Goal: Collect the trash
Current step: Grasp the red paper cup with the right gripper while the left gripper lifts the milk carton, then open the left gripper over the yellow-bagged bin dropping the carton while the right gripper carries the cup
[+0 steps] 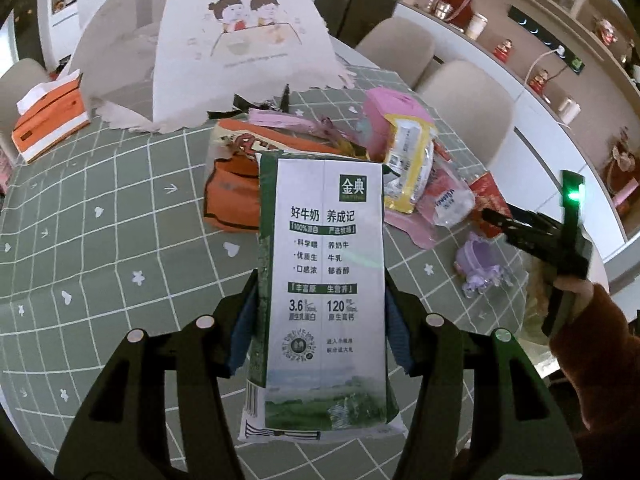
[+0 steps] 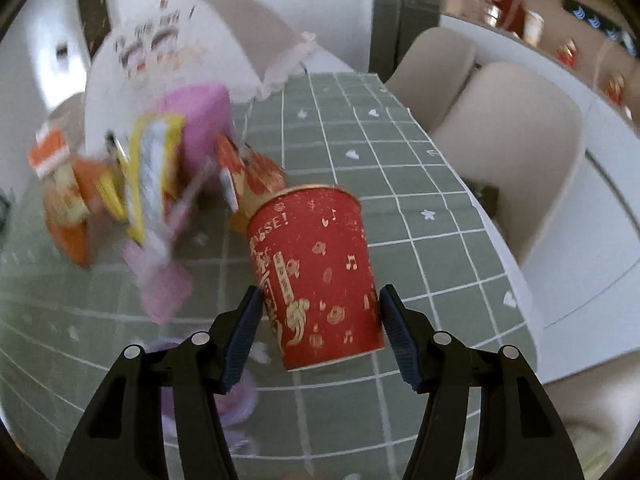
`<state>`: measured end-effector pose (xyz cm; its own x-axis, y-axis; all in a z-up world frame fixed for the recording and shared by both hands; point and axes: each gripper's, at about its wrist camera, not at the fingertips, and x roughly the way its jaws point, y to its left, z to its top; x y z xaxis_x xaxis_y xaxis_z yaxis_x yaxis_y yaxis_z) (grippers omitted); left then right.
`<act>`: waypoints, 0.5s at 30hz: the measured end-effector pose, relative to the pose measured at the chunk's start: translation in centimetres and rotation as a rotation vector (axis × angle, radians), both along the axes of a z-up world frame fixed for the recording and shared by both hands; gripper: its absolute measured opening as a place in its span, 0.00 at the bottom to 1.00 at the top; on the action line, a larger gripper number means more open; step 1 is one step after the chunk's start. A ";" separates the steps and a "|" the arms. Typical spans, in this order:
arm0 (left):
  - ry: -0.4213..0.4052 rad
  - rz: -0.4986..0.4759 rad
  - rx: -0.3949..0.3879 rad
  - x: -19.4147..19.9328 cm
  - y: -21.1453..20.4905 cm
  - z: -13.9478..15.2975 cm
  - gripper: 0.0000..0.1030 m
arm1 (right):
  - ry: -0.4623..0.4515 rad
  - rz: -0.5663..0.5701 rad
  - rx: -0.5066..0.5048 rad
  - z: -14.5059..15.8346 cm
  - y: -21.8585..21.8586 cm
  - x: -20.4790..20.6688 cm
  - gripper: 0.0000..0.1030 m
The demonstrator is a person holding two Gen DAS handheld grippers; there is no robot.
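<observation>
Two pieces picked up, the pile still waiting

My left tool (image 1: pixel 320 320) clamps the milk carton (image 1: pixel 324 280) above the table (image 1: pixel 120 220); my right tool (image 2: pixel 320 332) grips the red paper cup (image 2: pixel 316 276). Beyond lie the wrappers (image 1: pixel 404 168), orange bag (image 1: pixel 232 196) and pink box (image 1: pixel 388 116), uncollected; no bin visible.

Black tongs (image 1: pixel 320 320), blue pads (image 2: pixel 240 336)

The milk carton (image 1: pixel 326 280) looks like smooth, faintly glossy printed card. The red cup (image 2: pixel 320 276) is matt paper with gold print. The bench (image 1: pixel 120 248) wears a matt green checked cloth. The snack wrappers (image 1: pixel 408 164) are shiny, crinkled plastic film, and the tissue box (image 1: pixel 48 120) is card.
</observation>
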<state>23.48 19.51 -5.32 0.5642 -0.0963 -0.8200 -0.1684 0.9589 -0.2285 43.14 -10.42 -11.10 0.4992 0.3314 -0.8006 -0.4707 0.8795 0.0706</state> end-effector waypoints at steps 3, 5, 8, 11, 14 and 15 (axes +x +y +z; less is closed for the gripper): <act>-0.027 0.009 0.014 0.1 -0.6 0.5 0.51 | 0.013 -0.032 0.078 1.6 -0.8 -0.9 0.54; -0.047 0.010 0.007 0.3 -1.1 1.0 0.51 | 0.018 -0.056 0.111 2.9 -1.5 -1.8 0.54; -0.082 -0.003 -0.001 1.0 -2.2 1.9 0.51 | -0.011 -0.075 0.142 5.6 -2.3 -3.6 0.54; -0.132 -0.034 0.014 1.5 -4.0 3.6 0.51 | -0.076 -0.092 0.131 8.7 -3.7 -6.3 0.54; -0.204 -0.079 0.029 1.8 -6.3 6.0 0.51 | -0.116 -0.114 0.137 11.1 -5.6 -8.2 0.54; -0.221 -0.093 0.034 1.9 -7.0 6.7 0.51 | -0.133 -0.130 0.135 12.0 -6.5 -8.9 0.54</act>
